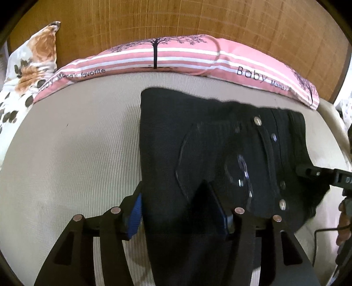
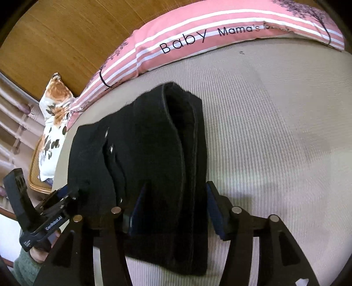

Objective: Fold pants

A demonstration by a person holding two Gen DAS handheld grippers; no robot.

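The black pants (image 1: 220,136) lie folded into a thick bundle on the beige ribbed bed cover (image 1: 77,154); silver buttons show on top. My left gripper (image 1: 178,211) is open, its blue-padded fingers (image 1: 135,215) straddling the bundle's near left edge. In the right wrist view the pants (image 2: 143,140) show stacked folded layers at their right edge. My right gripper (image 2: 173,215) is open, its fingers straddling that near right part of the bundle. Each gripper shows in the other's view, the right one (image 1: 319,173) at the pants' right edge and the left one (image 2: 44,211) at their left.
A pink striped pillow (image 1: 187,55) printed with trees and "Baby" lies along the wooden headboard (image 1: 198,19). A floral pillow (image 1: 28,66) sits at the far left. Bare bed cover (image 2: 275,132) stretches right of the pants. A rattan edge (image 2: 37,176) shows left.
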